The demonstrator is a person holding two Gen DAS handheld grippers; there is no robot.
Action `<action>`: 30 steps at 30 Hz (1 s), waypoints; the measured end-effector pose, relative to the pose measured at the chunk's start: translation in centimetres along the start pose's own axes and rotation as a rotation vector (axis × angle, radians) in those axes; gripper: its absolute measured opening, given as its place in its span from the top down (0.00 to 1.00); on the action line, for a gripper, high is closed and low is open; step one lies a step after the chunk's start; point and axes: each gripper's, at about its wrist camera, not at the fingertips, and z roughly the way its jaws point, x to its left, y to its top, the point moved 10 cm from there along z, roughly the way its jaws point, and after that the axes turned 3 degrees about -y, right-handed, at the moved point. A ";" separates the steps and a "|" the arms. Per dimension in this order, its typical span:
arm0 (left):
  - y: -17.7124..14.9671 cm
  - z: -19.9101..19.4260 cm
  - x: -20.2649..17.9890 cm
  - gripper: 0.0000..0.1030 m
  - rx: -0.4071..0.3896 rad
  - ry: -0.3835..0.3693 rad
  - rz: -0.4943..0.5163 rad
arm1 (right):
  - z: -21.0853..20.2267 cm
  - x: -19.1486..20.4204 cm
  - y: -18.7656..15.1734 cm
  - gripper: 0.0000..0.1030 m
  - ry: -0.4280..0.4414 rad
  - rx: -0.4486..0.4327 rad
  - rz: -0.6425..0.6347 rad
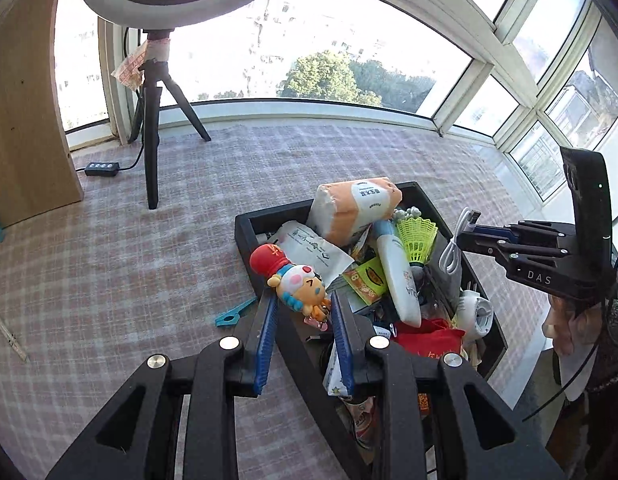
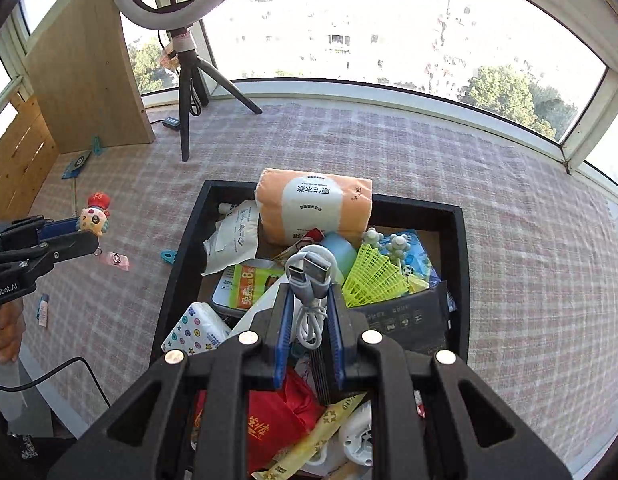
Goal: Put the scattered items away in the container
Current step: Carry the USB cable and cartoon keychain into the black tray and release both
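- Black, rectangular, open-topped: box [image 2: 463, 240], standing on the pink checked cloth [image 2: 429, 152] and heaped with goods. Landmark for all positions below.
- Left claw [image 1: 305, 308]: closed on a doll keyring [image 1: 293, 276] with red hat and yellow face; blue pads [image 1: 269, 336] pressing both sides; held above the box's left wall, at the edge nearest the camera.
- Pink tag [image 2: 117, 260] of the keyring: dangling below the left claw, left of the box in the right wrist view.
- Right claw [image 2: 309, 320]: closed on a coiled white cable [image 2: 309, 280]; two plugs projecting past the fingertips; held above the box's middle.
- Inside the box, far end: orange and white tissue pack [image 2: 315, 208], leaning on the far wall.
- Inside the box, centre to right: yellow-green shuttlecock [image 2: 373, 276], white tube [image 1: 397, 276], green and yellow packet [image 2: 249, 284].
- Inside the box, near end: red bag [image 2: 269, 424], small white fan [image 1: 479, 312], spotted tissue packet [image 2: 197, 328].
- Outside the box, just left of its left wall: teal clip [image 1: 233, 314] on the cloth.
- Far left of the box: ring light [image 2: 169, 12] on a black tripod, wooden board [image 2: 89, 80] upright beside it.
- Beyond the box: window [image 2: 389, 28], trees and buildings outside.
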 end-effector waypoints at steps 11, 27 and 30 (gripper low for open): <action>2.3 4.3 -7.6 0.48 0.048 -0.053 0.111 | 1.1 -7.8 1.6 0.46 -0.070 -0.010 0.109; 2.3 3.1 -3.7 0.48 0.021 0.014 0.056 | 1.1 -5.0 2.7 0.44 -0.036 -0.049 0.078; 2.0 2.0 -2.4 0.48 0.009 0.045 0.048 | 0.7 -3.3 2.9 0.44 -0.028 -0.057 0.057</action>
